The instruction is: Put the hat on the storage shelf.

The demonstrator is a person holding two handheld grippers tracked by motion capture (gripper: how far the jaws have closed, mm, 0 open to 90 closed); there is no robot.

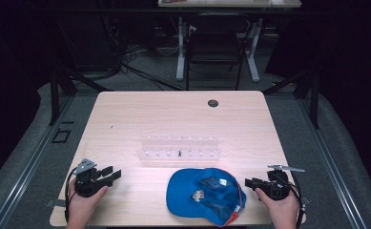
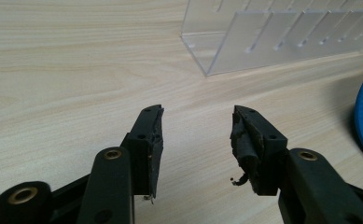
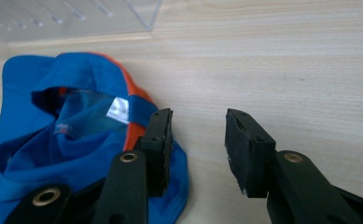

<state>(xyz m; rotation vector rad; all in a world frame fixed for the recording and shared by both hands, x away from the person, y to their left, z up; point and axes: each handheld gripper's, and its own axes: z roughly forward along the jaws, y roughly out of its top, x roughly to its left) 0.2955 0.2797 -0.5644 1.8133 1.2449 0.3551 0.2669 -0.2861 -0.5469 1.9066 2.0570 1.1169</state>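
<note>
Wooden table (image 1: 126,119): blue cap (image 1: 204,195) near; left gripper (image 1: 110,174) and right gripper (image 1: 249,182) gape wide, empty; limp fabric may slip a shallow pinch.

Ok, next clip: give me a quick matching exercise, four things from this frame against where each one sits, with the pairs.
Things:
1. blue cap
2. clear acrylic rack
3. left gripper
4. dark round grommet

Places:
A. far side of the table, right of centre
B. near edge, between the two grippers
C. near left corner, open, over bare wood
D. mid-table, just beyond the cap

Pairs: 1-B, 2-D, 3-C, 4-A
</note>
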